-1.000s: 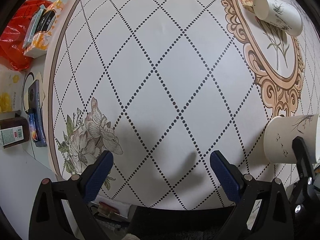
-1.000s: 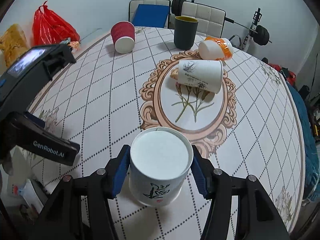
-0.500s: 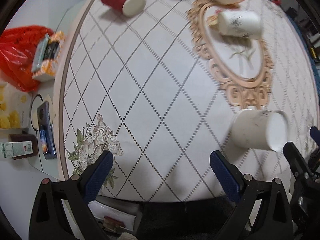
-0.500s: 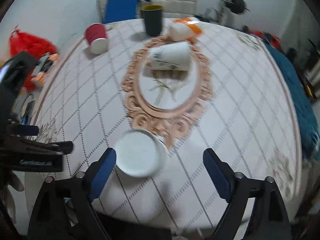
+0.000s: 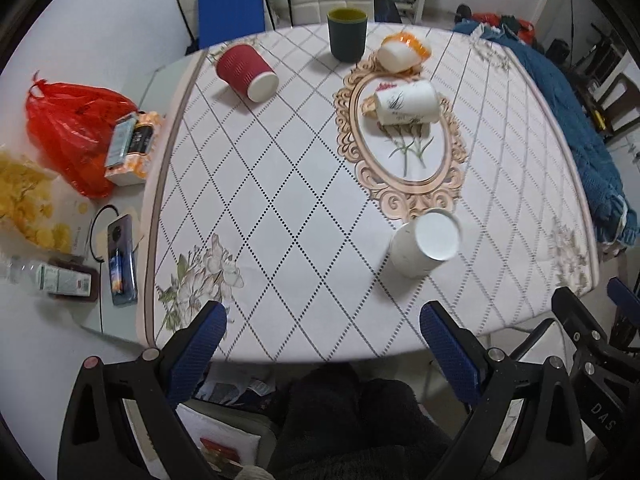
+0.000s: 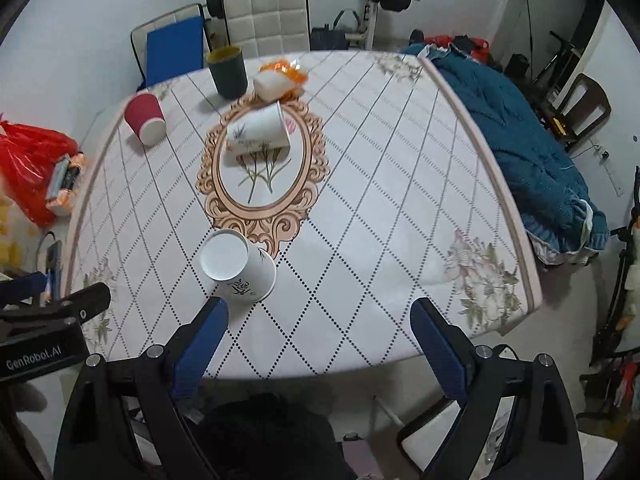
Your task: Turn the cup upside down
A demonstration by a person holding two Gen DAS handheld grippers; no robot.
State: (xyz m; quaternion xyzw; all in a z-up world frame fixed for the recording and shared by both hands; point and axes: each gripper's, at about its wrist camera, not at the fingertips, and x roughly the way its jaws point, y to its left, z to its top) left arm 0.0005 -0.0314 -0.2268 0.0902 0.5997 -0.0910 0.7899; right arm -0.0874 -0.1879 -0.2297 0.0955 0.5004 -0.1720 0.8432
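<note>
A white paper cup [image 6: 240, 270] with dark ink lettering stands upside down on the tabletop [image 6: 380, 200], flat base up, just below the scrolled foot of the ornate oval frame printed on the cloth [image 6: 262, 160]. Both pairs of tongs hang back over the near edge, well apart from the cup: the left tongs [image 5: 322, 334] are spread wide with nothing between their blue pads, and the right tongs [image 6: 320, 326] are likewise wide apart and empty. Inside the oval lies a second white cup [image 6: 258, 132] on its side. Farther back stand a dark green cup [image 6: 228, 72] upright, an orange-wrapped cup [image 6: 280, 78] tipped over, and a red ribbed cup [image 6: 145, 119] lying near the left edge.
</note>
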